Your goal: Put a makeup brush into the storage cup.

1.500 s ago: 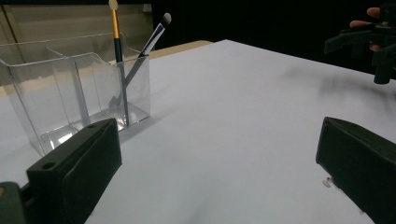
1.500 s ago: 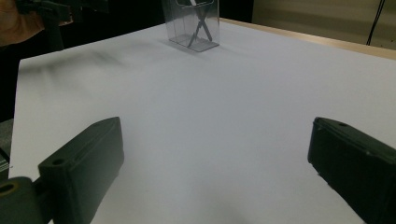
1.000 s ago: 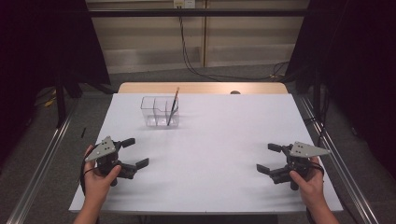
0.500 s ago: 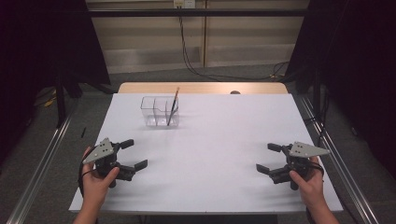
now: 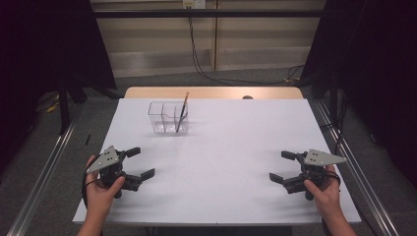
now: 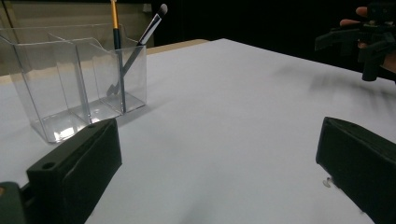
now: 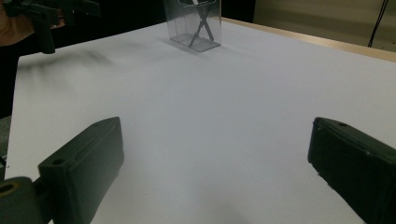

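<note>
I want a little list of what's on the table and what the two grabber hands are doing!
table: white top, wooden strip along the far edge
clear organizer: far left part of the table, several compartments
brushes: two, leaning and crossing in one end compartment
left gripper: open, holding nothing, near left side of the table
right gripper: open, holding nothing, near right side

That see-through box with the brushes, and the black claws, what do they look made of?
The box looks like clear glossy plastic, perhaps acrylic: you see the brushes through its walls, which catch highlights. The left claw and right claw look like matte black plastic, dull, without shine; I can't be sure.
</note>
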`<state>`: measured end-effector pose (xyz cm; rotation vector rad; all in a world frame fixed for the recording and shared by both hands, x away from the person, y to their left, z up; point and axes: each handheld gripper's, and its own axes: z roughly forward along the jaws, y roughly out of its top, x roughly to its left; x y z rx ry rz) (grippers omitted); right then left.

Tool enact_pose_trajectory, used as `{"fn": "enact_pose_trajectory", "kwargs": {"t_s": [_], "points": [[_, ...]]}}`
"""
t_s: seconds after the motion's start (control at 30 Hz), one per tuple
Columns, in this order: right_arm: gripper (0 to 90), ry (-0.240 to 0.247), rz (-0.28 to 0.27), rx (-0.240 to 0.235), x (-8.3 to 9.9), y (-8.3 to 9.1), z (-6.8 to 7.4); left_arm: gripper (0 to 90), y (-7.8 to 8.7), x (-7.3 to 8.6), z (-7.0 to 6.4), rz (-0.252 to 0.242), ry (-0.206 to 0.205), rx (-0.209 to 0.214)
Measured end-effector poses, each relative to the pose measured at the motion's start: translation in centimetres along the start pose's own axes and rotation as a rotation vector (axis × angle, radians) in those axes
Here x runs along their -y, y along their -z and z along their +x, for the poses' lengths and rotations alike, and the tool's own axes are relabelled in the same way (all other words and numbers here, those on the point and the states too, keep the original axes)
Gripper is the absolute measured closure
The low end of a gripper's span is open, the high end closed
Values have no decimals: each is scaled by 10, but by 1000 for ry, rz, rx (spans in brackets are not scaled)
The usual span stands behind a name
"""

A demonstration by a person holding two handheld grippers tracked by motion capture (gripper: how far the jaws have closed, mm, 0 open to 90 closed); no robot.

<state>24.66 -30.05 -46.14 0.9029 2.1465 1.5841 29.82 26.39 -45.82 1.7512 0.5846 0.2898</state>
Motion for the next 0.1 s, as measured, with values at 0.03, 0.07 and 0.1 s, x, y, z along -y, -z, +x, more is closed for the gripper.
{"fn": "enact_pose_trajectory", "kwargs": {"t_s": [0.03, 0.07, 0.1], "points": [[32, -1, 0, 1, 0, 0, 0, 1, 0, 0, 0, -1, 2, 0], [32, -2, 1, 0, 0, 0, 0, 1, 0, 0, 0, 0, 1, -1], [32, -3, 1, 1, 0, 0, 0, 1, 0, 0, 0, -1, 1, -1]]}}
